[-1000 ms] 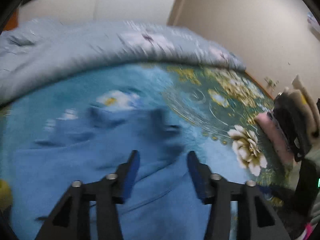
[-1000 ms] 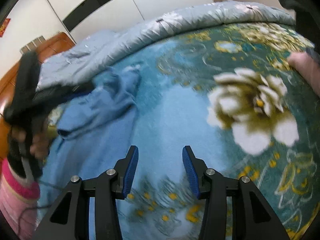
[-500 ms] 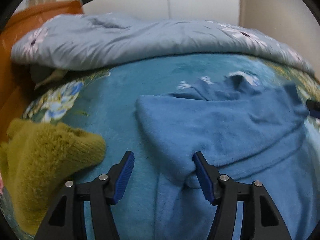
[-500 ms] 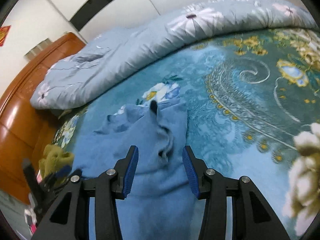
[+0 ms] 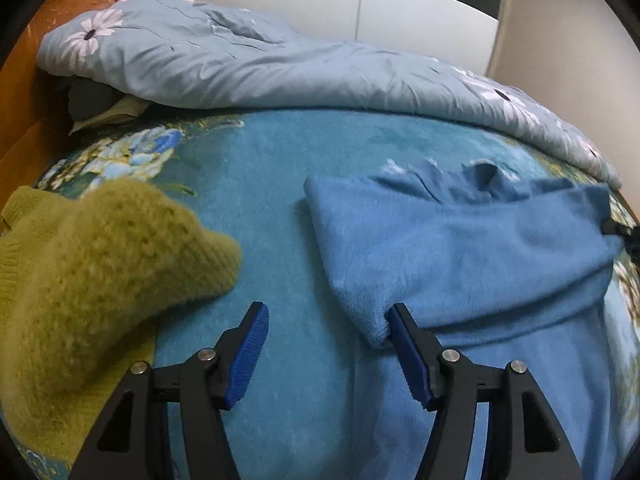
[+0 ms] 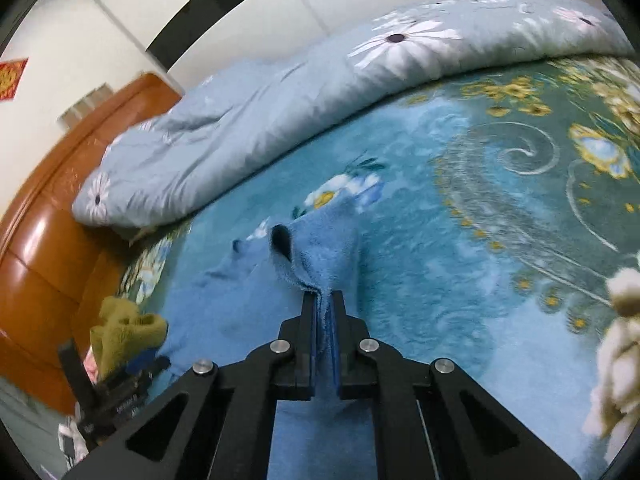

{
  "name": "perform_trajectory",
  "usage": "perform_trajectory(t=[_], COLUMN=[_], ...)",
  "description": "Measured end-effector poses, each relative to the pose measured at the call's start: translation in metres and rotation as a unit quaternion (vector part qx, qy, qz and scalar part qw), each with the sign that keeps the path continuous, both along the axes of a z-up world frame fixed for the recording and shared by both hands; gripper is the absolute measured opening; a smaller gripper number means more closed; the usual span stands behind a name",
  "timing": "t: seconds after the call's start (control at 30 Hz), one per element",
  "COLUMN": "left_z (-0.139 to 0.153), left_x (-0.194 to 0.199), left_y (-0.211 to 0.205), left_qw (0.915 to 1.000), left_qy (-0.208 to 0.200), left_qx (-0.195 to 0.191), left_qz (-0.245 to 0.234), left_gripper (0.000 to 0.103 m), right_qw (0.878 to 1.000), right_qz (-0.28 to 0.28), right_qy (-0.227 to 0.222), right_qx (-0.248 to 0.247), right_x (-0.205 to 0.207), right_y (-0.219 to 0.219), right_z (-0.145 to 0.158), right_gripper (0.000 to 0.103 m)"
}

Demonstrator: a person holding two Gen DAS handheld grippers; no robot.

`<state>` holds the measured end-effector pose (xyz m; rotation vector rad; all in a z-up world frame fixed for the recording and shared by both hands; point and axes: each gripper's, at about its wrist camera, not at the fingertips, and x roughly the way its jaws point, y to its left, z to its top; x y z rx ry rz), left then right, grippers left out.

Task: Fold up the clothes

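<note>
A fuzzy blue sweater [image 5: 460,248] lies on the floral teal bedspread [image 5: 280,200]. My left gripper [image 5: 326,334] is open, low over the bed, its right fingertip touching the sweater's folded near-left corner. My right gripper [image 6: 324,300] is shut on a fold of the blue sweater [image 6: 324,248] at its right end, near a dark sleeve opening. The right gripper's tip shows at the far right edge of the left wrist view [image 5: 624,232].
A green-yellow knit sweater [image 5: 80,276] is bunched at the left; it also shows in the right wrist view [image 6: 124,328]. A rumpled pale blue duvet [image 5: 260,64] lies along the back. A wooden headboard [image 6: 48,240] stands left.
My right gripper has closed on the blue sweater's fold. My left gripper has slid slightly left and closer to the sweater's near corner, staying open.
</note>
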<state>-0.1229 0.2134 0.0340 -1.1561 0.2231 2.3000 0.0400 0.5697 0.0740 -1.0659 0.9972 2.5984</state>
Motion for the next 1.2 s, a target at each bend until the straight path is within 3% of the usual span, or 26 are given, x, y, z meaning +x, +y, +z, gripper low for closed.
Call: perform_trajectory(t=[0.23,0.43,0.57,0.73,0.83,0.93,1.03,1.2], left_z=[-0.006,0.014,0.024,0.015,0.007,-0.006,-0.008,-0.013], left_x=[-0.006,0.012,0.032,0.070,0.094,0.117,0.145,0.174], left_y=[-0.005,-0.019,-0.044,-0.074,-0.089,-0.101,-0.110,-0.121], left_qw=[0.9993,0.9986,0.9955,0.9889,0.9830,0.9709,0.9698,0.9599], left_qy=[-0.031,-0.037,-0.065,-0.119,-0.154,-0.207,-0.209,-0.236], left_qx=[0.014,0.038,0.068,0.083,0.089,0.103,0.102,0.129], left_qz=[0.014,0.004,-0.013,-0.034,-0.046,-0.061,-0.073,-0.079], left_gripper=[0.068,0.068,0.068,0.067,0.067,0.067,0.068,0.068], right_qw=[0.998,0.999,0.998,0.994,0.994,0.993,0.992,0.990], right_qz=[-0.007,-0.004,0.004,0.019,0.009,0.008,0.009,0.018], right_qy=[-0.060,-0.050,-0.058,-0.090,-0.064,-0.045,-0.036,-0.029], right_qx=[0.003,-0.001,-0.011,-0.054,-0.092,-0.112,-0.122,-0.138], right_x=[-0.006,0.006,0.036,0.095,0.138,0.173,0.196,0.217], right_y=[0.006,0.005,-0.004,-0.030,-0.047,-0.067,-0.085,-0.110], right_z=[-0.033,-0.019,-0.015,-0.042,-0.050,-0.053,-0.056,-0.063], right_gripper=[0.006,0.009,0.015,0.022,0.029,0.032,0.034,0.034])
